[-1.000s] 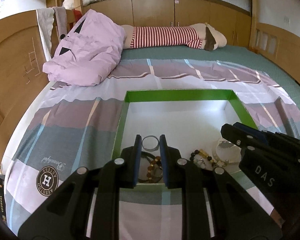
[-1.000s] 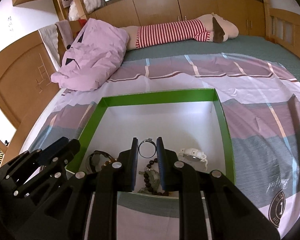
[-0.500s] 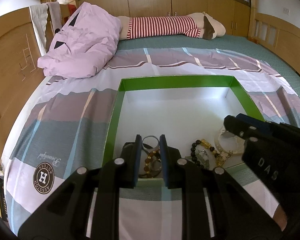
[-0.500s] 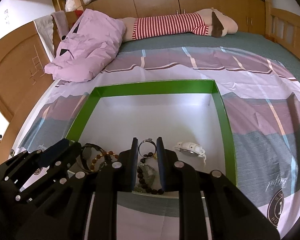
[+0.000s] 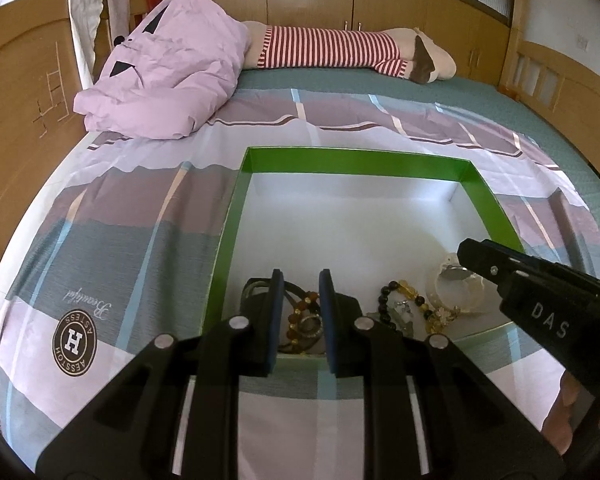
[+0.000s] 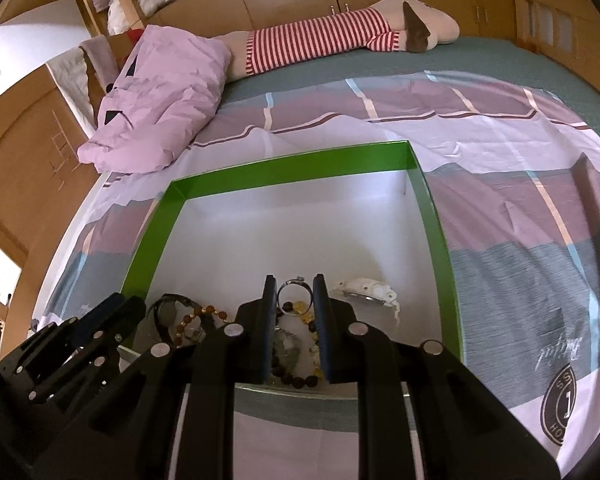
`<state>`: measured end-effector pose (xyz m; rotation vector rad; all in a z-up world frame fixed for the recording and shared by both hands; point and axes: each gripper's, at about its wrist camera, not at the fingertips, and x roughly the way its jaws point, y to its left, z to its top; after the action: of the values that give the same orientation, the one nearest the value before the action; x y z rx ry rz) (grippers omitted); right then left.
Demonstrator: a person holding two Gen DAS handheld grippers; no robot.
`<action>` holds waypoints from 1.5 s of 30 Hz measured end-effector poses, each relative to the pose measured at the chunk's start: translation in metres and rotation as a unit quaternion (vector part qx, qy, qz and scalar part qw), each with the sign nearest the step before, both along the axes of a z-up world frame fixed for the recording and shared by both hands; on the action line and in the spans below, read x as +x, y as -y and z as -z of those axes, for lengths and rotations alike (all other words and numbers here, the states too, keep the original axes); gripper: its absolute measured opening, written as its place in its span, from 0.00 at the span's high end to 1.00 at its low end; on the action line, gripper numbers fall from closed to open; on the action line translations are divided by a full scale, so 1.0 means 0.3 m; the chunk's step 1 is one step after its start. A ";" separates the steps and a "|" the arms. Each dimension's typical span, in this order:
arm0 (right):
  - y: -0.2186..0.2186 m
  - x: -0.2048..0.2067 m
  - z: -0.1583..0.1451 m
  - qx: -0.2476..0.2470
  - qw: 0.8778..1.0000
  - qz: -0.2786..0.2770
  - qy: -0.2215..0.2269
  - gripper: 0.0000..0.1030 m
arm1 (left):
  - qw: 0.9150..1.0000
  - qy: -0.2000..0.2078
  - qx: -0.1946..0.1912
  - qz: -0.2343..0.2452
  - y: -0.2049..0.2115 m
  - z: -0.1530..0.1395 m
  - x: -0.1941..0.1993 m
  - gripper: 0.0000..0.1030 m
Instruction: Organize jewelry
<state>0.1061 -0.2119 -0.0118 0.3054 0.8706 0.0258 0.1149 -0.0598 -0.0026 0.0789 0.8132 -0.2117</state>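
Left wrist view is showing my left gripper (image 5: 299,294) hovering low over the near left corner of the green box (image 5: 356,164), its jaws standing a little apart with nothing pinched between them. Under them are lying a dark bangle (image 5: 256,286) and an amber bead bracelet (image 5: 302,314). My right gripper (image 6: 294,304) is hanging over the near middle of the box, jaws likewise parted and gripping nothing, with a silver ring (image 6: 294,286) just beyond the tips and a dark bead bracelet (image 6: 290,364) below. A white watch (image 6: 366,290) is lying to its right.

All the jewelry is sitting bunched along the near wall, some pieces overlapping, while the far floor of the box is lying bare. I am judging that I am lining up over pieces, but whether to pick or having just let go, I cannot tell. Any grasp here is calling for a pinch on a single strand, clear of its tangled neighbours.
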 end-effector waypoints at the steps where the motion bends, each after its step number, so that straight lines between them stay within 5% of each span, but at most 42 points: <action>1: -0.001 -0.001 0.000 -0.001 1.000 -0.001 0.000 0.82 | 1.000 -0.001 0.000 0.000 0.000 0.000 0.000 0.83; 3: -0.003 -0.001 0.000 -0.006 1.000 0.002 0.001 0.77 | 1.000 -0.001 0.000 -0.004 -0.002 0.000 0.000 0.83; 5: -0.001 -0.004 -0.002 -0.011 1.000 0.008 0.003 0.59 | 1.000 -0.001 0.001 -0.002 -0.002 -0.001 -0.003 0.83; 13: -0.006 -0.018 -0.017 -0.013 1.000 0.002 0.010 0.53 | 1.000 0.006 0.003 -0.001 -0.005 -0.009 -0.011 0.79; 18: -0.006 -0.024 -0.026 -0.012 1.000 0.009 0.020 0.32 | 1.000 0.021 -0.011 -0.010 -0.016 -0.026 -0.024 0.25; 21: 0.006 -0.033 -0.040 -0.015 0.999 0.026 0.033 0.06 | 0.999 0.034 -0.008 -0.010 -0.015 -0.042 -0.031 0.03; 27: 0.017 -0.047 -0.045 -0.038 0.998 0.037 0.025 0.01 | 0.999 0.031 0.035 -0.002 0.022 -0.036 -0.039 0.02; 45: 0.013 -0.058 -0.043 -0.063 0.997 0.038 0.020 0.01 | 0.999 0.012 0.041 0.002 0.028 -0.019 -0.035 0.02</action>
<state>0.0885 -0.2159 0.0012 0.2188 0.8161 -0.0932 0.1044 -0.0681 0.0031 0.1598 0.7974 -0.1808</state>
